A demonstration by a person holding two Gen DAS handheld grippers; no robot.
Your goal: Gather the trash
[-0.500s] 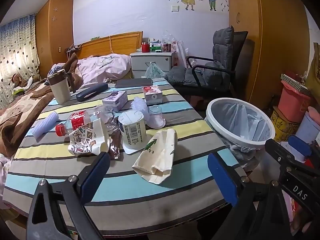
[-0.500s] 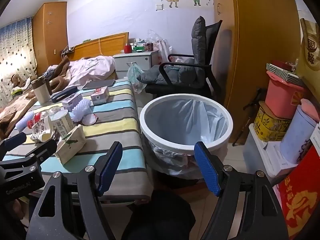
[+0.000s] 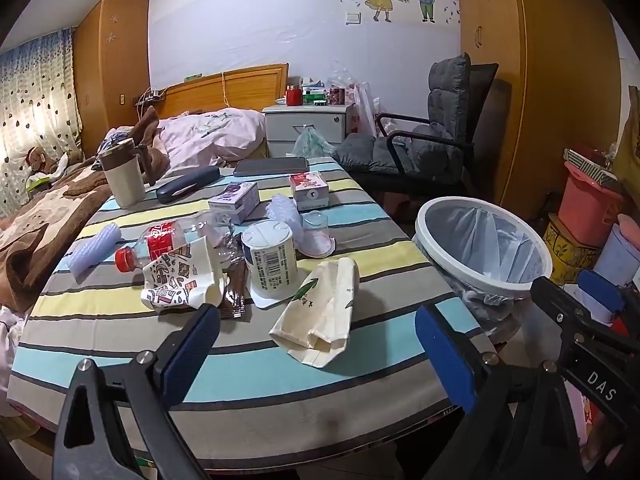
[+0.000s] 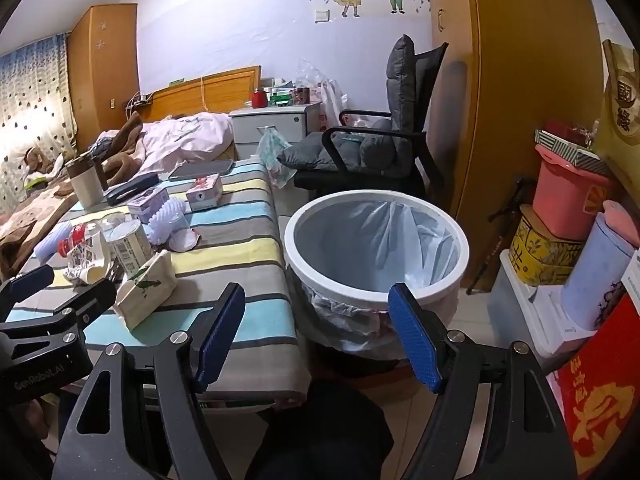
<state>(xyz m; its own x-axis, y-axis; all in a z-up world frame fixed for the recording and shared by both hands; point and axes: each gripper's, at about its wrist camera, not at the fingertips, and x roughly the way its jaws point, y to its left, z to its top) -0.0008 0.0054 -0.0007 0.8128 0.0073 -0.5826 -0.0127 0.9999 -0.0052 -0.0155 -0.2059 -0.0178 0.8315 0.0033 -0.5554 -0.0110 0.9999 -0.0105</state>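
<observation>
Trash lies on the striped table (image 3: pixel 280 368): a flattened cream carton (image 3: pixel 320 316) nearest me, a white paper cup (image 3: pixel 272 260), a crumpled printed wrapper (image 3: pixel 180 280), a brown sachet (image 3: pixel 234 284) and a clear bottle with a red cap (image 3: pixel 168 240). My left gripper (image 3: pixel 316 350) hovers open over the table's near edge, just short of the carton, nothing between its blue pads. The white bin with a clear liner (image 4: pixel 376 240) stands right of the table. My right gripper (image 4: pixel 320 336) is open and empty in front of the bin, above the floor.
Further back on the table are two small boxes (image 3: pixel 236 200), a tumbler (image 3: pixel 124 178), a dark case (image 3: pixel 186 190) and a phone (image 3: pixel 272 166). A grey chair (image 4: pixel 380 148) stands behind the bin. Stacked containers (image 4: pixel 560 216) crowd the right. A bed (image 3: pixel 60 208) borders the table's left.
</observation>
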